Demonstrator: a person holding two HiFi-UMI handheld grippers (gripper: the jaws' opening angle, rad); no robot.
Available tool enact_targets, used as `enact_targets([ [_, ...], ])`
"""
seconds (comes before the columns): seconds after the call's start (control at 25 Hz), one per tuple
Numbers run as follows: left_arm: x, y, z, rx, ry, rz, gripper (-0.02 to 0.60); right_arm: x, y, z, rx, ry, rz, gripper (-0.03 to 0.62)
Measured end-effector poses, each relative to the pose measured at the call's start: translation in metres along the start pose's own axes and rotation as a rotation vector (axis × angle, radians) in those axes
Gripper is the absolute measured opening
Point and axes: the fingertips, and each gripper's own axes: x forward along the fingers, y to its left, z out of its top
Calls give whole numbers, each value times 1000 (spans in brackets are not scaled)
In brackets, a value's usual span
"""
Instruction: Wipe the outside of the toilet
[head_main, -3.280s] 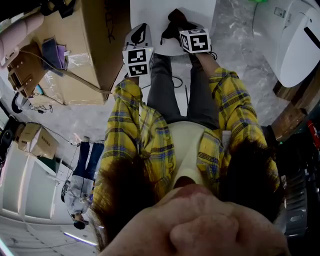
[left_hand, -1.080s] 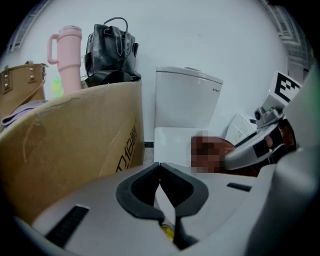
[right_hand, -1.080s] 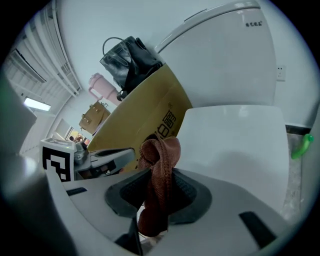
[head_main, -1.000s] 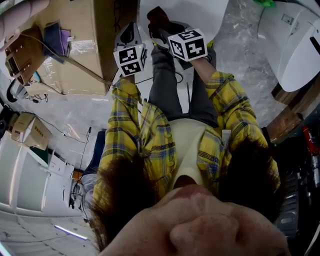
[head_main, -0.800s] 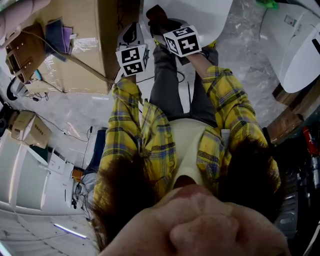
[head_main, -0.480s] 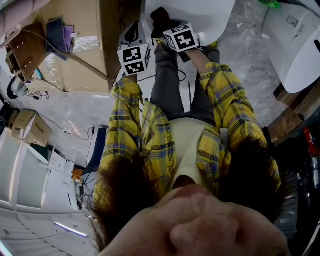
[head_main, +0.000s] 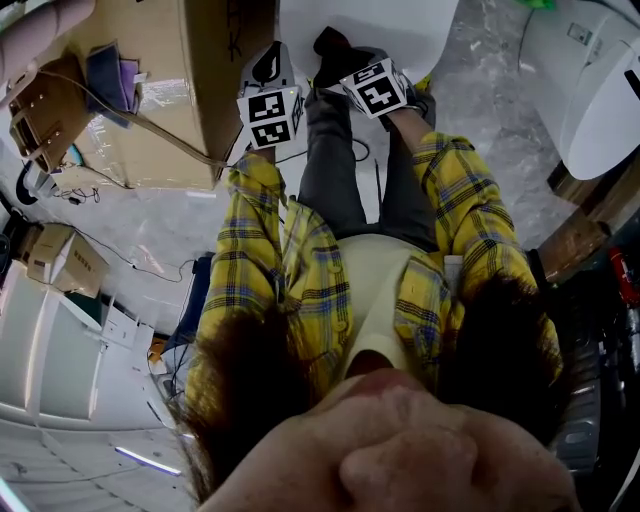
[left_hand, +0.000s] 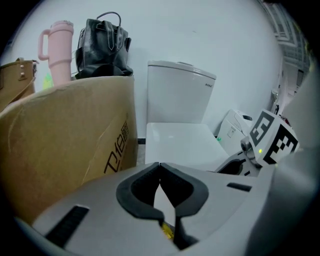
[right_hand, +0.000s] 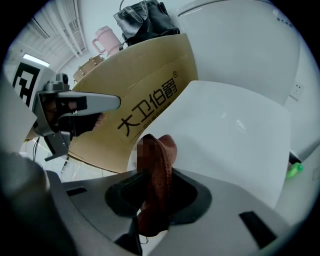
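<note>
Since half a second earlier, the right claw (right_hand: 157, 194) had been drawn slightly rightward and back toward the person in the head view, while the left claw (left_hand: 160, 172) had been kept almost where it was.

The toilet (right_hand: 235, 135) was seen with its white lid (left_hand: 180, 142) closed and its tank (left_hand: 180, 97) standing behind against the wall. In the right gripper view the lid lay just beyond the right claw and to its right, and its near left edge was overlapped by the cloth (right_hand: 159, 155). Whether the cloth was pressed against the lid could not be told.

The reddish-brown cloth was gripped between the right claw's jaws, with its bunched upper end standing past the tips and its lower end hanging below them. The left claw's jaws were closed tip to tip with nothing held between them, and the lid was seen ahead of them, apart from them.

A cardboard box (left_hand: 65, 145) was placed just to the left of the toilet. Past its upper edge a pink tumbler (left_hand: 59, 50) and a black bag (left_hand: 102, 47) were seen. A second white fixture (head_main: 590, 80) was seen to the right on the marbled floor (head_main: 480, 90), well apart from both claws.
</note>
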Motion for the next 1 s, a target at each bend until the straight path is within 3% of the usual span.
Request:
enact_targets([
  [0.64,15,-63,7,66,17,-80,9,-52,-64,-61,6,30,-94,115],
  [1.0,22,-98,12,90,22,-126,8,-82,-112,-89,80,25,-183,115],
])
